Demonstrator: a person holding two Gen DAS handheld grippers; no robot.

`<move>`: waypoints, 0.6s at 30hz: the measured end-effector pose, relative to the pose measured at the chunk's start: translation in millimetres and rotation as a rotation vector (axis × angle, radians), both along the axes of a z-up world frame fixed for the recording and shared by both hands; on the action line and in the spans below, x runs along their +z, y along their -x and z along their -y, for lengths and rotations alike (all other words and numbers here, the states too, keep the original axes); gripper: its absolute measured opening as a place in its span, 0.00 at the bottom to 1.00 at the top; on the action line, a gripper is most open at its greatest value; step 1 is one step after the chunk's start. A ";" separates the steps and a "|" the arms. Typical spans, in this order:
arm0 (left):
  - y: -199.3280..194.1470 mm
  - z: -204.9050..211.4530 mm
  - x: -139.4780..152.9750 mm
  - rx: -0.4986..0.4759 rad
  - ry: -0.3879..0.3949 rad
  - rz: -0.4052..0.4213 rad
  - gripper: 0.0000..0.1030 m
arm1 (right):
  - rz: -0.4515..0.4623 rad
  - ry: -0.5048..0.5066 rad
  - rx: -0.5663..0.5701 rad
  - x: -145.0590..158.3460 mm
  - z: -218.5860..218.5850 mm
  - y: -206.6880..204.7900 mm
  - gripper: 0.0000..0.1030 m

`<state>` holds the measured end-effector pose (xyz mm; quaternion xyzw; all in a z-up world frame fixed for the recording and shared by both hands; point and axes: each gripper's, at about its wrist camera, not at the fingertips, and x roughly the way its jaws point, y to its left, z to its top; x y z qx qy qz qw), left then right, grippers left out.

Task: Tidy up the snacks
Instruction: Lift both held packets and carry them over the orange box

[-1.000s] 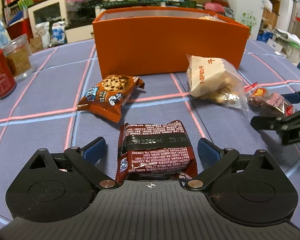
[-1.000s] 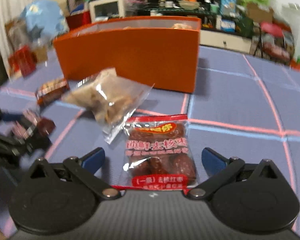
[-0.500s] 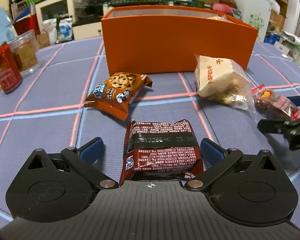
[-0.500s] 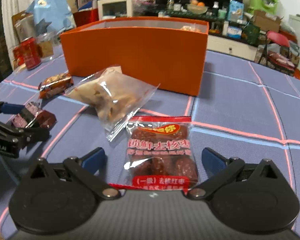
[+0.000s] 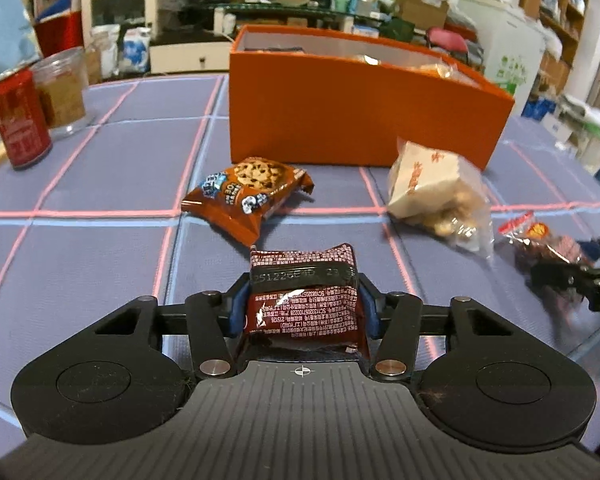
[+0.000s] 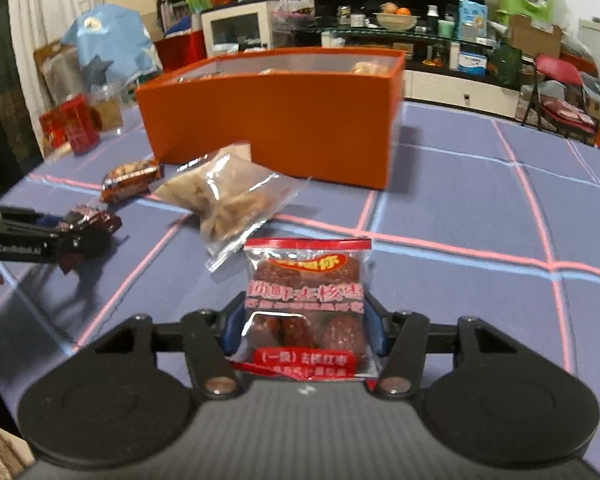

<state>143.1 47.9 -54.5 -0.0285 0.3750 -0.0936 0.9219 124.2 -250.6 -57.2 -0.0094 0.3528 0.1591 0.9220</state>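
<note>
- Up close in the left wrist view, the left gripper [image 5: 302, 306] is closing, its blue pads pressed on both sides of the dark brown snack pack [image 5: 304, 300]; the orange box [image 5: 356, 116] stands beyond on the table [image 5: 80, 264].
- Likewise in the right wrist view, the right gripper [image 6: 303, 330] is closing on the clear red-date packet [image 6: 306, 304], pads against its edges, with the box behind.

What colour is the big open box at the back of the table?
Orange outside, pale inside; the box shows best in the left wrist view.
</note>
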 end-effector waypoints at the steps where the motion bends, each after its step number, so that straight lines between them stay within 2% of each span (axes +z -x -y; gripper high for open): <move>1: 2.2 1.1 3.0 -0.002 0.002 0.008 0.18 | 0.008 -0.007 -0.010 2.1 2.9 2.7 0.56; 3: 7.6 3.2 10.1 -0.007 0.010 0.021 0.18 | 0.022 -0.043 -0.028 7.9 11.4 7.0 0.56; 6: 10.7 3.4 23.5 -0.013 0.078 0.030 0.18 | 0.048 -0.104 -0.055 17.7 20.3 10.7 0.56; 10: 5.3 8.3 54.8 -0.021 0.104 0.098 0.19 | 0.108 -0.202 -0.052 47.6 24.5 -0.1 0.56; 15: -39.4 12.7 94.3 -0.014 0.149 0.175 0.19 | 0.200 -0.248 -0.020 91.7 10.9 -51.4 0.56; 18: -75.1 15.3 113.4 -0.002 0.160 0.229 0.20 | 0.249 -0.228 -0.011 108.1 -4.8 -97.5 0.56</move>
